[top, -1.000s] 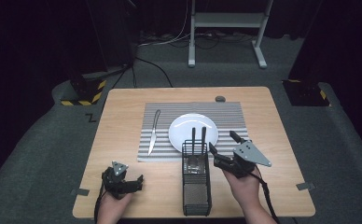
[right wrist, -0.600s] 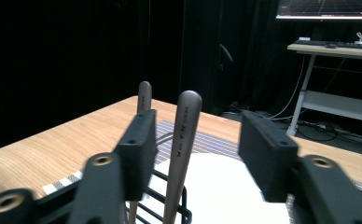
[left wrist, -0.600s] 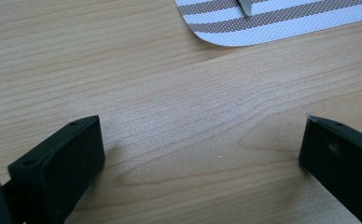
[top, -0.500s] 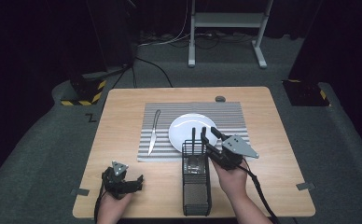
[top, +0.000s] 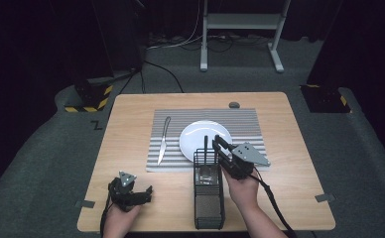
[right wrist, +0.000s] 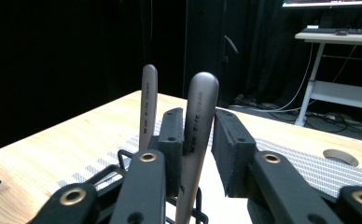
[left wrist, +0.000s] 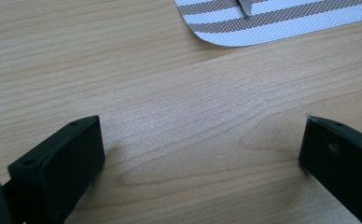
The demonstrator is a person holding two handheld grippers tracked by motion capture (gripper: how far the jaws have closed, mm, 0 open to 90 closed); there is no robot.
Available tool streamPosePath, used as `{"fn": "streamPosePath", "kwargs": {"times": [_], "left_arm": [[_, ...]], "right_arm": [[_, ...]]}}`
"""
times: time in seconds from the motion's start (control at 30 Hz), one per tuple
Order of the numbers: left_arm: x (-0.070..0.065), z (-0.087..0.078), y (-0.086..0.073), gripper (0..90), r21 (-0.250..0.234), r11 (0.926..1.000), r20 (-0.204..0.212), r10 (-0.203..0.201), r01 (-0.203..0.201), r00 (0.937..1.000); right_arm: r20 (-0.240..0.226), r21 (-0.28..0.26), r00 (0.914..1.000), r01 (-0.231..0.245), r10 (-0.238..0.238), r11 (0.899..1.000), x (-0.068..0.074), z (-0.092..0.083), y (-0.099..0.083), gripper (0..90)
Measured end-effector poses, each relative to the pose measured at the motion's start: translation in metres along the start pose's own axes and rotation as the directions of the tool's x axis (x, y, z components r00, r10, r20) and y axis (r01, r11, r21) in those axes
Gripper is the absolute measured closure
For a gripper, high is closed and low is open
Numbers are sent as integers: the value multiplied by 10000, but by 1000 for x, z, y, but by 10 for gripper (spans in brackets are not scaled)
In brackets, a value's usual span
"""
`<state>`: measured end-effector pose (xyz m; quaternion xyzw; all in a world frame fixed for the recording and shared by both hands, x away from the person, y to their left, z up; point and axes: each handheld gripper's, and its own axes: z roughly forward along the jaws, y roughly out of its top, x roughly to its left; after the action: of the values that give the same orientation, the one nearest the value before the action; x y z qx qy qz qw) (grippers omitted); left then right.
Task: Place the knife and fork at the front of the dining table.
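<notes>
A black wire cutlery caddy (top: 209, 198) stands at the table's front edge with two brown-grey utensil handles rising from it. My right gripper (top: 217, 145) (right wrist: 198, 135) reaches over the caddy's far end, its jaws shut on the nearer handle (right wrist: 201, 102). The second handle (right wrist: 148, 98) (top: 205, 145) stands free just to its left. A white plate (top: 200, 135) and a knife (top: 163, 140) lie on the striped placemat (top: 250, 121). My left gripper (top: 142, 192) (left wrist: 200, 140) rests open on bare wood at the front left, with nothing between its fingers.
The placemat's corner (left wrist: 286, 18) and the knife's tip (left wrist: 244, 5) lie just beyond the left gripper. A small dark round disc (top: 234, 104) (right wrist: 340, 157) sits at the table's far edge. A white stand's legs (top: 240, 29) and cables cross the floor behind.
My right gripper has moved left from beside the caddy to over its far end and closed on a utensil handle. The left gripper has stayed put.
</notes>
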<state>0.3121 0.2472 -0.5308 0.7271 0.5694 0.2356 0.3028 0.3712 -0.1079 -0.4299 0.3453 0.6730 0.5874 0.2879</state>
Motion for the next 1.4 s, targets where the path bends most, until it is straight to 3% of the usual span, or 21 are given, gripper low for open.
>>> {"fn": "streamPosePath", "kwargs": {"times": [0.37, 0.97, 1.27, 1.4], "left_arm": [[0, 0, 0, 2, 0, 10000, 0, 2, -2, 10000], [0, 0, 0, 2, -4, 10000, 7, 16, -16, 10000], [0, 0, 0, 2, -3, 10000, 7, 14, -14, 10000], [0, 0, 0, 2, -5, 10000, 1, 15, -15, 10000]], "right_arm": [[-288, -103, 9994, -178, 175, 9998, 1, 0, 0, 786], [-357, -613, 9991, 216, -239, 9979, 5, -11, 6, 796], [-382, -1321, 9979, 472, -527, 9901, 12, -23, 19, 801], [-336, -1725, 9962, 738, -807, 9822, 17, -33, 29, 802]]}}
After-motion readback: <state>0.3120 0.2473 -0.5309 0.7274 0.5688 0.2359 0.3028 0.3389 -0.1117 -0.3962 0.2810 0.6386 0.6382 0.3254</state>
